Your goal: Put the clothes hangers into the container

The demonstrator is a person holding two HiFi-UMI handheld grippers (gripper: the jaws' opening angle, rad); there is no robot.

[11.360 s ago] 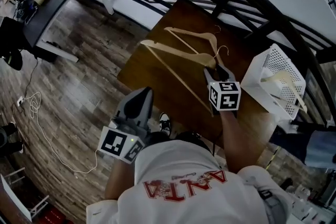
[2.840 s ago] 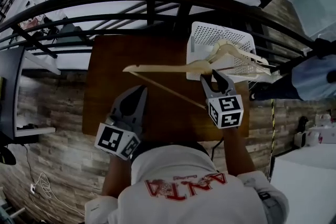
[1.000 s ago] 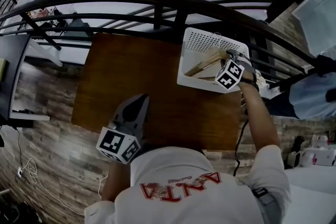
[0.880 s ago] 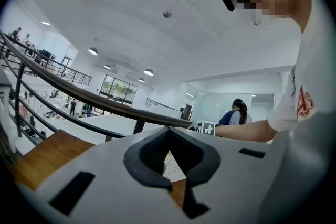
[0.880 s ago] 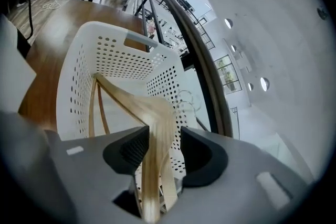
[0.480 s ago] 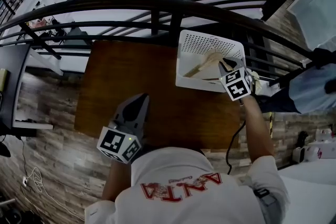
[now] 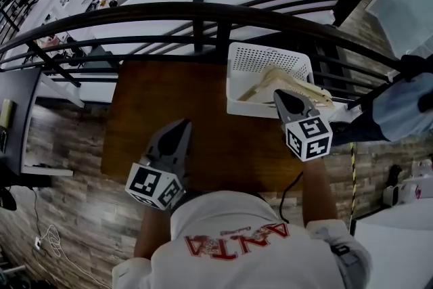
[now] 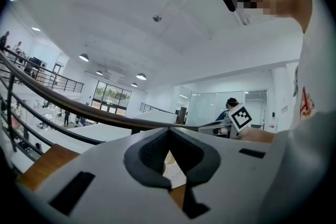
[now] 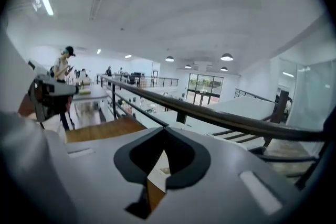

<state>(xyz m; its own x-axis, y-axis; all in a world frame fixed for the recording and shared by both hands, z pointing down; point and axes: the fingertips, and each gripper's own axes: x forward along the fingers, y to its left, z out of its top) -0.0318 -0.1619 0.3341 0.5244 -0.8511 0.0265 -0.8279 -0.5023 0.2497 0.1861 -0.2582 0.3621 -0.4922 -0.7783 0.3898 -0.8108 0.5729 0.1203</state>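
"ANTA" — red, on the shirt (image 7: 233,216)

Hangers (image 7: 287,83) in container (image 7: 238,105) on table (image 7: 162,112)

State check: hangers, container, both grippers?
clothes hangers: piled inside the container, none in a gripper.
container: upright at the far right corner of the table.
left gripper: jaws shut, empty.
right gripper: jaws have just closed with nothing between them, at the container's near rim.
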